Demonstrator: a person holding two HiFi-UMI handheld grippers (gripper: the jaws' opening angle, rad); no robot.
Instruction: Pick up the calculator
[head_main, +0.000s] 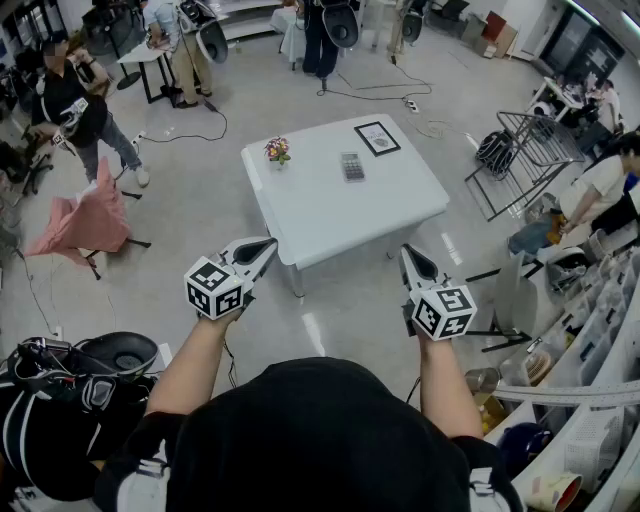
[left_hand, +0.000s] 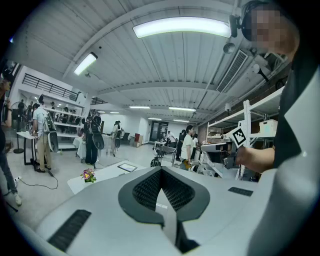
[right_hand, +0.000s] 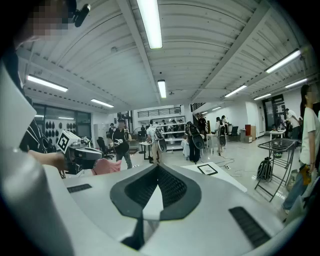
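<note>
The calculator (head_main: 352, 166), a small dark grey slab, lies flat on the white table (head_main: 330, 215) toward its far side. Both grippers are held in the air short of the table's near edge, well apart from the calculator. My left gripper (head_main: 266, 245) points at the near left corner, its jaws closed together with nothing between them. My right gripper (head_main: 407, 251) points at the near right corner, also shut and empty. In both gripper views the closed jaws (left_hand: 161, 172) (right_hand: 158, 167) hide the calculator; only parts of the table top (left_hand: 107, 172) (right_hand: 227, 179) show.
On the table also stand a small flower pot (head_main: 277, 151) and a black-framed picture (head_main: 377, 138). A chair draped in pink cloth (head_main: 85, 220) is at the left, a metal rack (head_main: 530, 150) at the right, shelving (head_main: 600, 330) near right. Several people stand around the room.
</note>
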